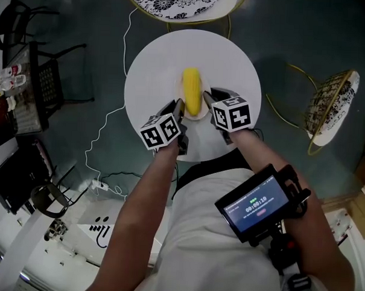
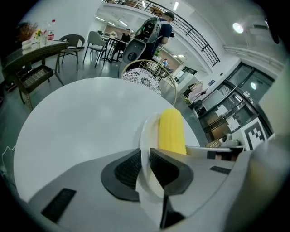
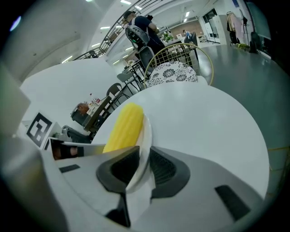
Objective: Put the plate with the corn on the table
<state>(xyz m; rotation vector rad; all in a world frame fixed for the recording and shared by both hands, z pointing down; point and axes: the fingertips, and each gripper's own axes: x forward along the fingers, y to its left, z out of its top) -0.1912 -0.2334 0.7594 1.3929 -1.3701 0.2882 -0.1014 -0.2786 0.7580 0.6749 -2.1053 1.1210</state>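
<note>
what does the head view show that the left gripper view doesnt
Only the head view: the person's forearms, a screen by the right arm and a white cable on the floor. Only the left gripper view: the left tool's jaws shut on the plate rim, and a standing person far behind. Both: the corn on the plate and the round white table.

Head looks down; gripper views seemingly share plate (image 2: 144, 135).
</note>
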